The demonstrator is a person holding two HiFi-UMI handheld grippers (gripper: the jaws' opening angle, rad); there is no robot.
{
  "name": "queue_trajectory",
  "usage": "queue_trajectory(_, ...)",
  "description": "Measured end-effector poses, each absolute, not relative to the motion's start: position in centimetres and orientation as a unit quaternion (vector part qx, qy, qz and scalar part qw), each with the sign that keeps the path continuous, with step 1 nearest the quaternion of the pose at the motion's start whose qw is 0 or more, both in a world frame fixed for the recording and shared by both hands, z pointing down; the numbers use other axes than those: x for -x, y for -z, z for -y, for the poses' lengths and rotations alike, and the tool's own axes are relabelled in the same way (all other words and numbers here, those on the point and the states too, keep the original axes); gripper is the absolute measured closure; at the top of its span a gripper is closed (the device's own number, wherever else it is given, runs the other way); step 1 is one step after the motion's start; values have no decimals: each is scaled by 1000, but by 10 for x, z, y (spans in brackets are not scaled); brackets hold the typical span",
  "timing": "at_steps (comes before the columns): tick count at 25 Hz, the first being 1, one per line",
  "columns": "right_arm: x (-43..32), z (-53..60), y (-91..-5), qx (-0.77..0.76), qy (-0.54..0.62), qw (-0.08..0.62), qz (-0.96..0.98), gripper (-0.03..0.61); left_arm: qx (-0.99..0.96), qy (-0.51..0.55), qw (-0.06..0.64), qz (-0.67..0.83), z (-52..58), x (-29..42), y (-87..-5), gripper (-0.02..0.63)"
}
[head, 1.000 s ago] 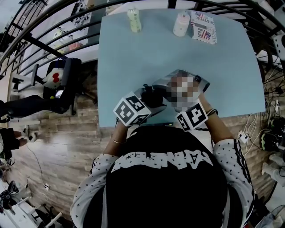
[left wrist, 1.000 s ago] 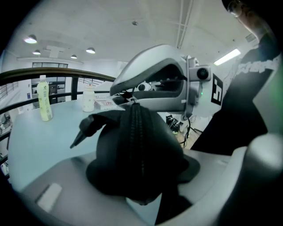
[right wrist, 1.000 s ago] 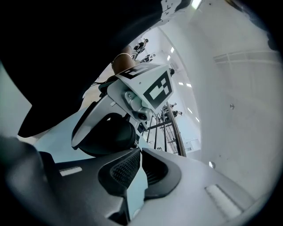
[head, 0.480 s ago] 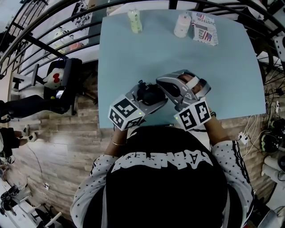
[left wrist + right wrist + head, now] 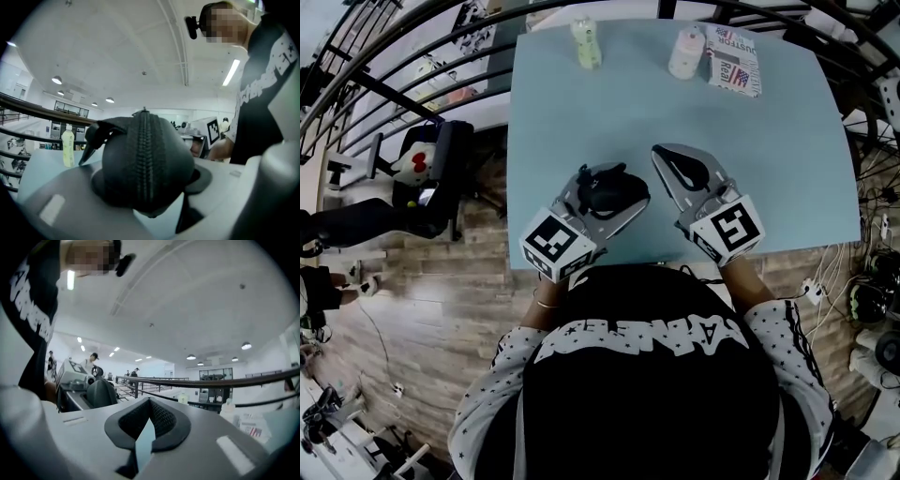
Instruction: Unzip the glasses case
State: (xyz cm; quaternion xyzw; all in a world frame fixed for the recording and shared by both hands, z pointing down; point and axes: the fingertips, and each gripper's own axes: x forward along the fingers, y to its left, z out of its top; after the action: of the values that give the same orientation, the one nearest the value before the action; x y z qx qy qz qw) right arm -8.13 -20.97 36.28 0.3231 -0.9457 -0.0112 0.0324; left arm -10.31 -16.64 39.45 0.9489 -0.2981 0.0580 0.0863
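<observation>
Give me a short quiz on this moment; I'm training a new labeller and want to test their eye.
1. Multiple choice: what does the left hand-held gripper hold?
A. a bottle
B. the black glasses case
C. nothing

2. True or false: the right hand-held gripper is shut, with nothing between its jaws.

3. Count: how many items stand along the far edge of the table?

Key
1. B
2. True
3. Three: a pale green bottle, a white container and a printed packet.
</observation>
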Motion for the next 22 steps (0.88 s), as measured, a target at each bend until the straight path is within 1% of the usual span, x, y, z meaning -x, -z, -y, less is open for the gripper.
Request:
queue_trajectory(3, 74, 215, -365, -332, -58, -4, 942, 575, -945, -29, 68, 317, 168, 108, -384, 614)
queue_trajectory(8, 74, 211, -368, -321, -103, -28, 941, 575, -941, -3, 76, 329, 166, 111, -372, 614)
queue_trajectory(22, 88, 201, -369, -296, -108, -22, 949, 575, -940, 6, 67, 336, 164, 119, -370, 614)
